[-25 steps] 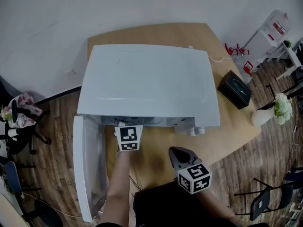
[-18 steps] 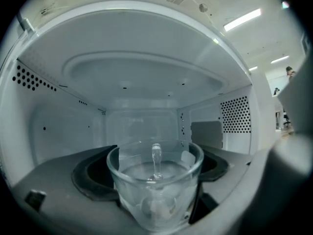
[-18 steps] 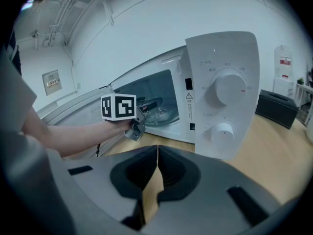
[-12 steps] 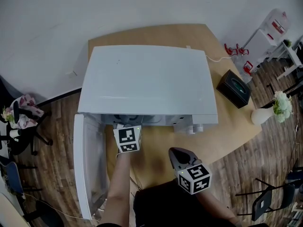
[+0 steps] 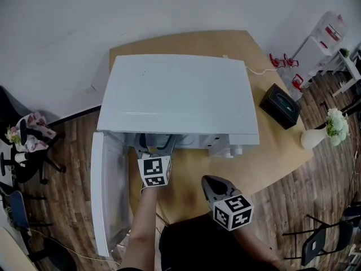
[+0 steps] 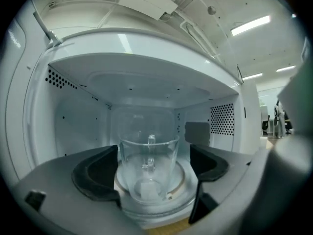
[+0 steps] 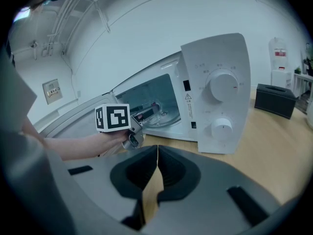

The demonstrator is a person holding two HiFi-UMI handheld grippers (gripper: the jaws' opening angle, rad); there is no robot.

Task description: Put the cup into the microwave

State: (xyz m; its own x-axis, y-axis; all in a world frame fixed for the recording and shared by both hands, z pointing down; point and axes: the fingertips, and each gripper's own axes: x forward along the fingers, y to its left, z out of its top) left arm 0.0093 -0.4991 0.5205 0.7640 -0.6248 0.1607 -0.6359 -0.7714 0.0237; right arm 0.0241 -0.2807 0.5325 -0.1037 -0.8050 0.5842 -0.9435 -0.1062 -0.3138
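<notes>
A clear glass cup (image 6: pixel 146 153) with a handle stands upright on the round glass turntable (image 6: pixel 178 192) inside the white microwave (image 5: pixel 180 95). The microwave's door (image 5: pixel 107 191) hangs open to the left. My left gripper (image 6: pixel 152 173) is at the cavity's mouth, its jaws open on either side of the cup. In the head view the left gripper (image 5: pixel 154 142) reaches just under the microwave's front edge. My right gripper (image 7: pixel 156 154) is shut and holds nothing; it hovers at the table's front edge (image 5: pixel 214 186), clear of the microwave.
The microwave stands on a wooden table (image 5: pixel 276 154). A black box (image 5: pixel 280 106) lies at the right, and a white vase with flowers (image 5: pixel 322 134) is past the table's right edge. The control knobs (image 7: pixel 222 85) face the right gripper. Chairs stand on the floor at the left (image 5: pixel 25 145).
The left gripper has drawn back a little toward the person, so its jaws now show outside the cavity. The right gripper has stayed where it was.
</notes>
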